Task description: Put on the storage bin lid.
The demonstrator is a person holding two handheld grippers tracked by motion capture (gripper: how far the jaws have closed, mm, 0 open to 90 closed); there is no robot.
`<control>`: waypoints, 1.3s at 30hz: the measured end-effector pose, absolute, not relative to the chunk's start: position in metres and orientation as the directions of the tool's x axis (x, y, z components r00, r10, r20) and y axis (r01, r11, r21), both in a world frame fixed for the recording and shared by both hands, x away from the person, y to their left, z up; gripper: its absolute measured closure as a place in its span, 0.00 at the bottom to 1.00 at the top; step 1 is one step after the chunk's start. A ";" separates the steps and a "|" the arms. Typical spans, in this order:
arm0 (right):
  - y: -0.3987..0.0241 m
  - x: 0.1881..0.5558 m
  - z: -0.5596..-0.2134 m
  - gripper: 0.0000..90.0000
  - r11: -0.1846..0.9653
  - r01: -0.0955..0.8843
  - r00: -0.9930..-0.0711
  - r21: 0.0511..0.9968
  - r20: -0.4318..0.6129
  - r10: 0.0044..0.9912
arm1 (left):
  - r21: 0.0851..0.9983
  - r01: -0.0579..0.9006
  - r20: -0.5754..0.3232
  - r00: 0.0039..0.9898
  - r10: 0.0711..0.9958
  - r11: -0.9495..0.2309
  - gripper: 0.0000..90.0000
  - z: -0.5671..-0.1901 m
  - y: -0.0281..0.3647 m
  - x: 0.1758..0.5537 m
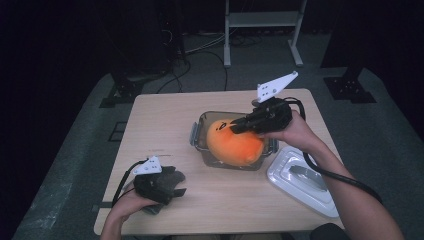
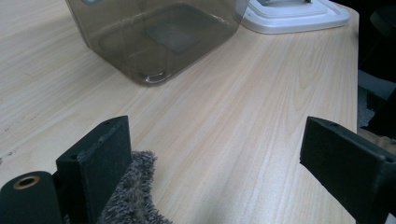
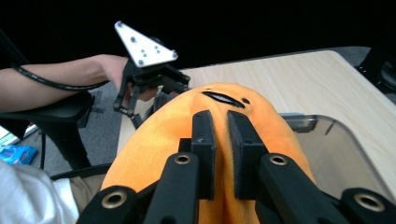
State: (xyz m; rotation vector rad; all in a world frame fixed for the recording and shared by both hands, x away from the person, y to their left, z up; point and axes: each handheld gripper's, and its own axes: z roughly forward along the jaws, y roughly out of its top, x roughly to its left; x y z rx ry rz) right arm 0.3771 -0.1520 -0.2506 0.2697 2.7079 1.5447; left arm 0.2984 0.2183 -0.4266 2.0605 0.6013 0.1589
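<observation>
- Nearest us, our right gripper (image 3: 219,140) pinches a fold of the orange plush toy (image 3: 187,126), jaws nearly together.
- We see the toy filling the clear container (image 1: 197,135) at the table's middle.
- Our left gripper (image 2: 215,154) rests at the near left edge of the table (image 1: 165,125), jaws wide apart, a grey fuzzy cloth (image 2: 133,196) beside one jaw.
- White lid (image 1: 300,180) lies right of the container.

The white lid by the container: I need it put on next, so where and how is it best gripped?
Grip the raised grey handle in the middle of the white lid, coming straight down from above. The lid lies flat on the table, right of the clear container, so its thin rim gives fingers little purchase. The handle probably suits a two-finger pinch.
</observation>
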 end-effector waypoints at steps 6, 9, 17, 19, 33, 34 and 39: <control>-0.153 0.388 -0.245 0.90 0.502 0.144 -0.983 0.853 0.065 0.170 | 0.832 0.352 -0.125 0.871 0.474 -0.428 0.09 -0.427 0.218 0.299; -0.153 0.393 -0.245 0.90 0.508 0.147 -0.982 0.849 0.063 0.179 | 0.833 0.354 -0.128 0.871 0.474 -0.425 0.09 -0.428 0.218 0.300; -0.153 0.406 -0.244 0.90 0.513 0.143 -0.982 0.847 0.057 0.180 | 0.833 0.350 -0.125 0.873 0.471 -0.429 0.09 -0.427 0.218 0.300; -0.153 0.408 -0.244 0.90 0.513 0.137 -0.982 0.847 0.050 0.180 | 0.834 0.350 -0.126 0.873 0.471 -0.427 0.09 -0.427 0.218 0.300; -0.146 0.426 -0.255 0.90 0.519 0.155 -0.979 0.841 0.061 0.194 | 0.837 0.348 -0.125 0.873 0.471 -0.423 0.09 -0.427 0.219 0.300; -0.146 0.428 -0.257 0.90 0.519 0.158 -0.979 0.840 0.062 0.196 | 0.836 0.348 -0.125 0.873 0.471 -0.424 0.09 -0.427 0.219 0.300; -0.145 0.433 -0.262 0.90 0.519 0.166 -0.977 0.839 0.068 0.204 | 0.836 0.347 -0.123 0.873 0.471 -0.426 0.09 -0.427 0.220 0.300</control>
